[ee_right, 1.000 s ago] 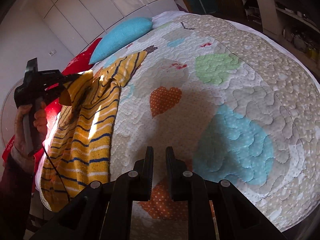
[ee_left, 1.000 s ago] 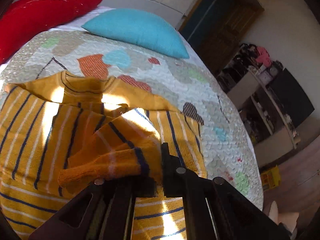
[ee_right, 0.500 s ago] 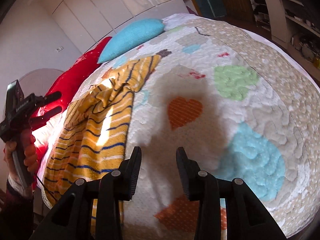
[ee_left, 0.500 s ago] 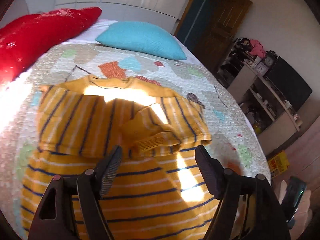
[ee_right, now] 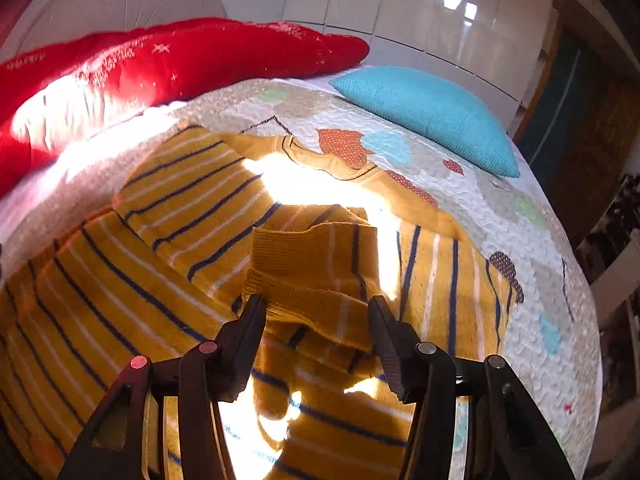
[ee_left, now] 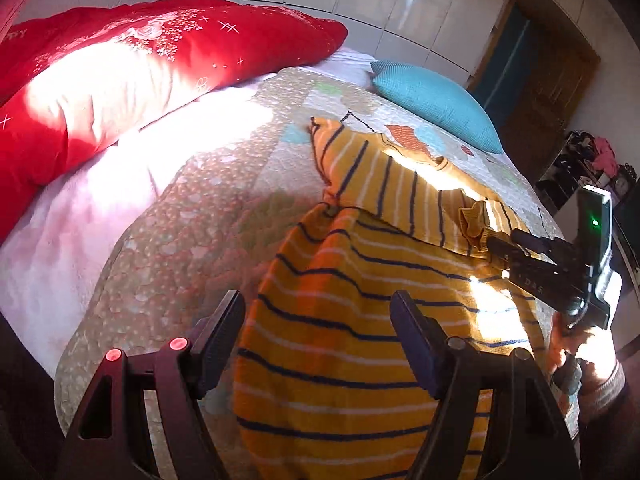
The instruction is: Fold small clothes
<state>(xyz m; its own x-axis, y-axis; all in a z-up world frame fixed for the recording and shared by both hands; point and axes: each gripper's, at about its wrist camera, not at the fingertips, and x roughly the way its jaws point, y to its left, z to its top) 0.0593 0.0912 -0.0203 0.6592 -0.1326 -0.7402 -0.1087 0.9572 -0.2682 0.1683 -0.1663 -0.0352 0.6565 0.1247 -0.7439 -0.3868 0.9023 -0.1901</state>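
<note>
Lying flat on the quilted bedspread (ee_left: pixel 208 184), the mustard sweater (ee_left: pixel 352 320) has both sleeves folded inward.

Its soft knit carries thin navy and white stripes, with ribbed cuffs. Left gripper (ee_left: pixel 318 316) gapes wide; right gripper (ee_right: pixel 318 316) hovers spread over a sleeve cuff (ee_right: pixel 296 264).

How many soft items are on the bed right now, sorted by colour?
Red: 1, the red pillow
Teal: 1, the teal cushion
Yellow striped: 1, the sweater
Patchwork: 1, the quilt
Total: 4
</note>
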